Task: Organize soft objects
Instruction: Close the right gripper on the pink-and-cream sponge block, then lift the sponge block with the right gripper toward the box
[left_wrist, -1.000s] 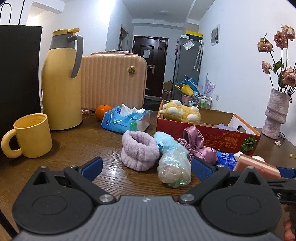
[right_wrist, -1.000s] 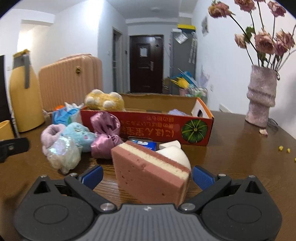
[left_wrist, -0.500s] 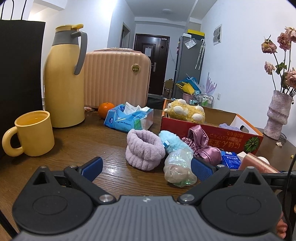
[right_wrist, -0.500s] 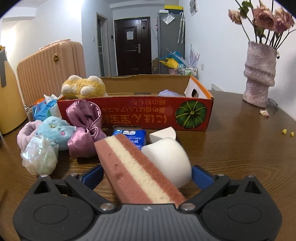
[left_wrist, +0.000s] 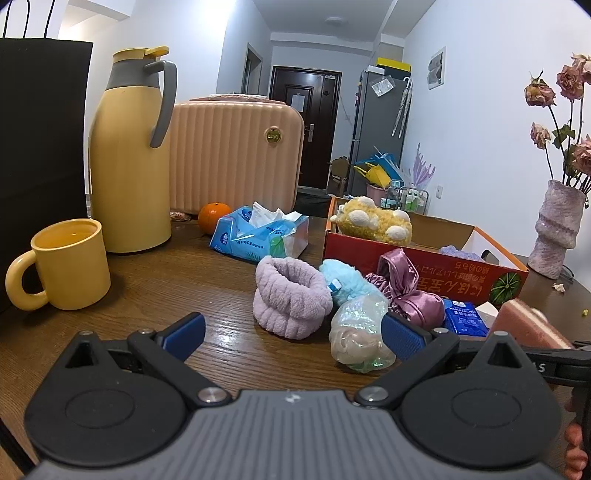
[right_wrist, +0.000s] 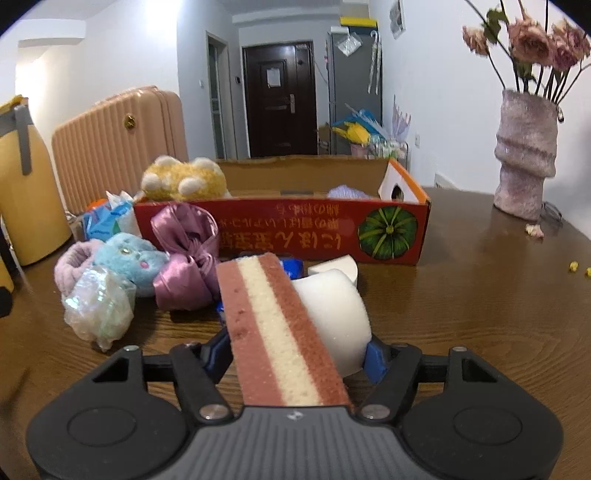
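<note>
At left of the left wrist view our left gripper (left_wrist: 291, 334) stands spread and empty over the wooden surface (left_wrist: 155, 280). Lower centre in the right wrist view, our right gripper (right_wrist: 297, 354) has just been closing and pinches the pink-and-cream sponge (right_wrist: 273, 332) and white sponge (right_wrist: 336, 314). Behind, the red box (right_wrist: 388, 229) bears upside-down script; the blue packet (left_wrist: 463, 317) reads "HANDKERCHIEF".
</note>
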